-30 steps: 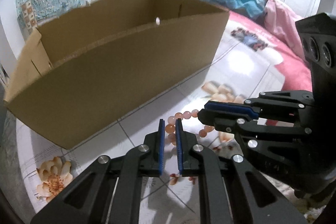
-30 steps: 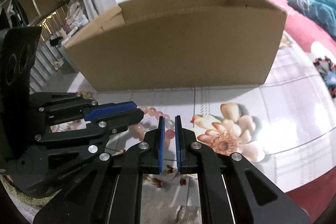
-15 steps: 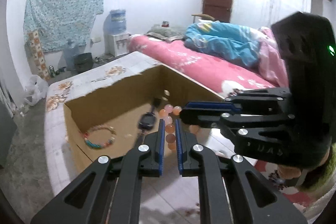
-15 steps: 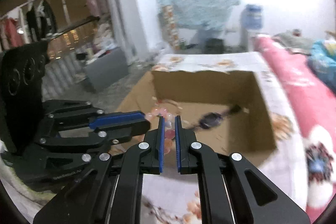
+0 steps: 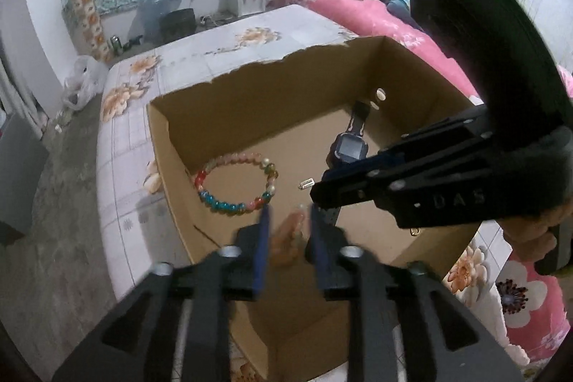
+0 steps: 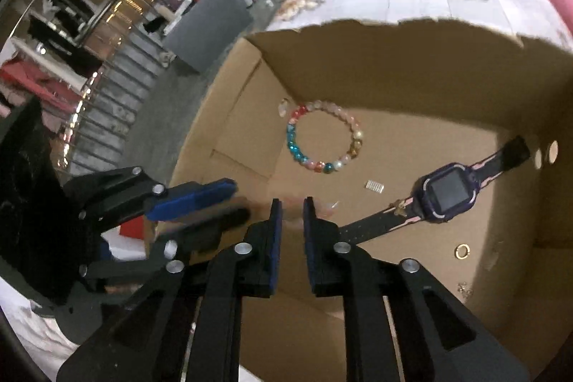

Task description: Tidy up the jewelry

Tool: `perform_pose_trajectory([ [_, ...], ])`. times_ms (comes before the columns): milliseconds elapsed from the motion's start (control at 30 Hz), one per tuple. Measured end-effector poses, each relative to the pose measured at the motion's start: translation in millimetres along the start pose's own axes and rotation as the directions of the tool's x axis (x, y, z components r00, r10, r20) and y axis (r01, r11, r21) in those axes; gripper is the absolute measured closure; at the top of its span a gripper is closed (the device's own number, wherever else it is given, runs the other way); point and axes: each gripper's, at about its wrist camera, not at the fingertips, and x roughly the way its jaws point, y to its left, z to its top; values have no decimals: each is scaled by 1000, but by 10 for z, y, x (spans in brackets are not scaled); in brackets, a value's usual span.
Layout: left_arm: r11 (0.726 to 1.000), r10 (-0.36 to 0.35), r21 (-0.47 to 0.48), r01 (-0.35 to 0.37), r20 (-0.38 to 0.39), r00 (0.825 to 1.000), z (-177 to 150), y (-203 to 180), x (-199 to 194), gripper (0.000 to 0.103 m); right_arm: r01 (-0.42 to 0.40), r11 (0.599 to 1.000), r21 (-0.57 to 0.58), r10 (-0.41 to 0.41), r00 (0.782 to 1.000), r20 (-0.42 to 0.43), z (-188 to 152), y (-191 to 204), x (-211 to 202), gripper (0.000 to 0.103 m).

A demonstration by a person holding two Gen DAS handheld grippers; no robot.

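A: Where is the pink bead bracelet relative to the claws?

B: It shows as a pale pink blur between the blue pads of the left claw, over the open cardboard box. In the right wrist view the same blur sits between and just past the pads of the right claw.

A: Are the claws clenched on it?

B: No. Both sets of jaws have just been opening, and there is a gap on each side of the blurred beads, so both look released. Whether a pad touches the beads I cannot tell, given the blur.

A: How are the hands posed?

B: Both claws tilt steeply down into the box and meet at an angle, the right one coming in from the right side of the left view. Part of a hand grips its handle.

A: What lies in the box?

B: A multicoloured bead bracelet flat on the floor near the left wall, a dark smartwatch with its strap stretched out to the right, a small white clip-like piece between them, and a small gold ring near the watch strap. The box stands on a flower-patterned bench, with a pink bed beside it.
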Motion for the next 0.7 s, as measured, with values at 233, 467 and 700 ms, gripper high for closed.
perform_pose_trajectory([
  [233,999,-25,-45,29,78,997,-63,94,-292,54,-8,998,56,1,993,121,-178,-162,-502,82],
  [467,983,10,-182,29,210,978,-291,357,-675,15,196,963,187,-258,873,415,-782,-567,-1522,50],
  [700,868,-293,-393,303,87,952,-564,403,-82,12,120,933,339,-207,951,232,-1096,-1173,-1128,48],
])
